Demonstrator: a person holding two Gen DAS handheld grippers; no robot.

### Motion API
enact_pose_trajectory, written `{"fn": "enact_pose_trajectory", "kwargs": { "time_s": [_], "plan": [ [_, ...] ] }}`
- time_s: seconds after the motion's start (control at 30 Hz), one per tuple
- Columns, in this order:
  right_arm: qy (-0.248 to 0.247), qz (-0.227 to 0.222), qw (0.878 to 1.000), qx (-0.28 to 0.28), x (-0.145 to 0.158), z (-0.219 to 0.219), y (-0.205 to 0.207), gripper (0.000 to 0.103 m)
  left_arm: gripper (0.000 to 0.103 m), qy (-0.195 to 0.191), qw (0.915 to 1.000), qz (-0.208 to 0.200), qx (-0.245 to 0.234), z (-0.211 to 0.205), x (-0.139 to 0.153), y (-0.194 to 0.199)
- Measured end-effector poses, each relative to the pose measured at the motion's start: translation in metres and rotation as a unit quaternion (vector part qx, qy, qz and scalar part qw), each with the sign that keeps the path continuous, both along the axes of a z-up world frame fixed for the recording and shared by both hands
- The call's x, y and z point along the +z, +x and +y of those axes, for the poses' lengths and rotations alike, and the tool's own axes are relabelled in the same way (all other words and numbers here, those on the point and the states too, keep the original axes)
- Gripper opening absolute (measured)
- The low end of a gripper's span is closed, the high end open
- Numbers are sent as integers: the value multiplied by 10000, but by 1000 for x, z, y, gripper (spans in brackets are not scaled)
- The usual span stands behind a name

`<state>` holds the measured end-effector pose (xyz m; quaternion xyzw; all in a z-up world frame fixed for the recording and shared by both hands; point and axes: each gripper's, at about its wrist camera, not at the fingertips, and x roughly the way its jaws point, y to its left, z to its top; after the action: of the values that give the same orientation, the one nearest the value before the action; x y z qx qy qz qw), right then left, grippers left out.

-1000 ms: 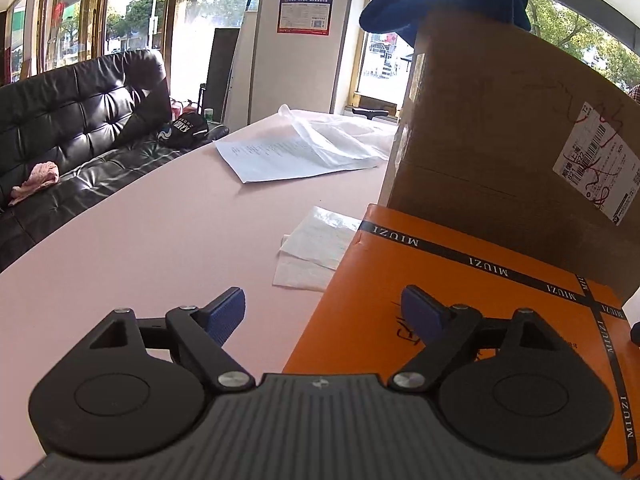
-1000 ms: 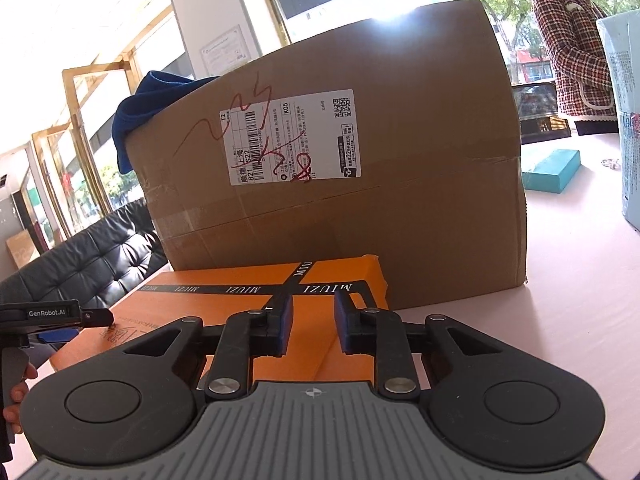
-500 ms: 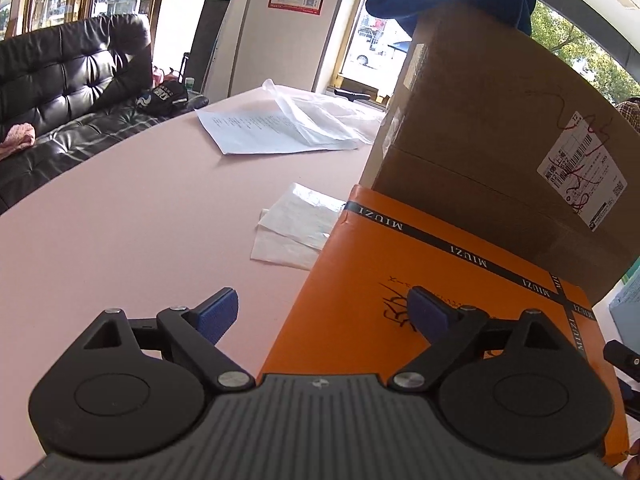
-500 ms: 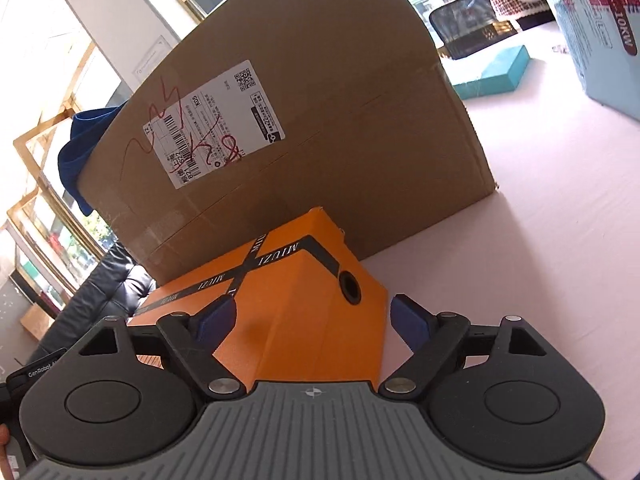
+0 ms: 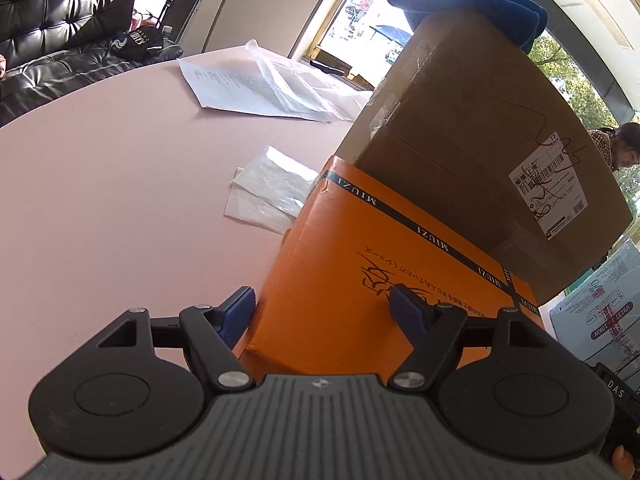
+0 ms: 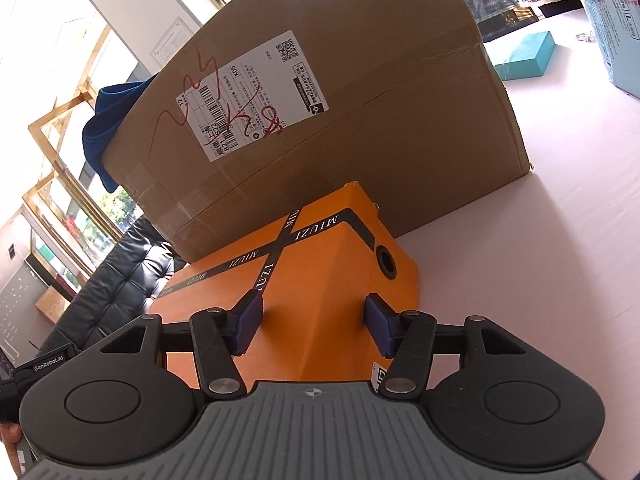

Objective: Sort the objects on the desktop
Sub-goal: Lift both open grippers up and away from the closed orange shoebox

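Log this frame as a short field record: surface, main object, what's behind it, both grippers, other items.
surface: pink table
main object: orange box printed MIUZI, lying flat
behind it: large cardboard box with a shipping label; blue cloth on top
left gripper: open, jaws straddling the orange box's near left corner
right gripper: open, jaws straddling its near right corner
other items: printed paper, clear plastic bags, teal box

"MIUZI" runs along the black bands of the orange box [image 6: 296, 276]; "GenRobot.AI" marks the left gripper's [image 5: 320, 312] housing.
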<state>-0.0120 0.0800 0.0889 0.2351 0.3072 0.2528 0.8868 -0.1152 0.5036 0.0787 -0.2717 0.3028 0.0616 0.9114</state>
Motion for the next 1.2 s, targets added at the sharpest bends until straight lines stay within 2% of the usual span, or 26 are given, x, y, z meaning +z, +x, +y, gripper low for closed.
{"fn": "enact_pose_trajectory", "kwargs": {
  "time_s": [0.23,0.37,0.4,0.67,0.87,0.97,1.0,1.03,1.07,1.1,1.13,1.17,1.2],
  "plan": [
    [-229,-157,9986,453,5,58,-9,53,72,55,9986,-185,500,43,-2,-48],
    [-995,-917,9873,837,18,116,-35,50,72,116,9968,-240,754,73,-2,-81],
    [-1024,-954,9860,910,18,127,-39,50,72,122,9959,-244,866,82,-2,-91],
    [-870,-1070,9764,1660,14,200,-62,50,72,208,9865,-313,1595,137,-2,-164],
    [-794,-1111,9742,1794,13,214,-67,50,72,270,9820,-300,1845,146,0,-186],
    [-780,-1067,9751,1779,16,211,-69,50,71,711,9765,-155,2027,129,11,-181],
    [-727,-1087,9768,1697,18,207,-70,50,74,889,9736,-106,2101,121,15,-179],
    [-651,-1125,9789,1580,21,202,-72,51,80,1066,9702,-58,2173,114,19,-177],
    [-575,-1163,9807,1462,23,197,-74,67,92,1118,9662,-175,2316,106,23,-177],
    [-518,-1386,9824,1140,26,187,-79,96,103,1145,9608,-313,2504,96,26,-178],
    [-469,-1686,9819,726,30,174,-84,103,103,1223,9532,-471,2726,82,32,-178],
    [-459,-1956,9787,411,32,163,-88,103,103,1278,9495,-611,2799,75,35,-175],
    [-521,-2208,9738,173,34,151,-91,103,103,1315,9506,-769,2706,63,42,-172]
  ]
}}
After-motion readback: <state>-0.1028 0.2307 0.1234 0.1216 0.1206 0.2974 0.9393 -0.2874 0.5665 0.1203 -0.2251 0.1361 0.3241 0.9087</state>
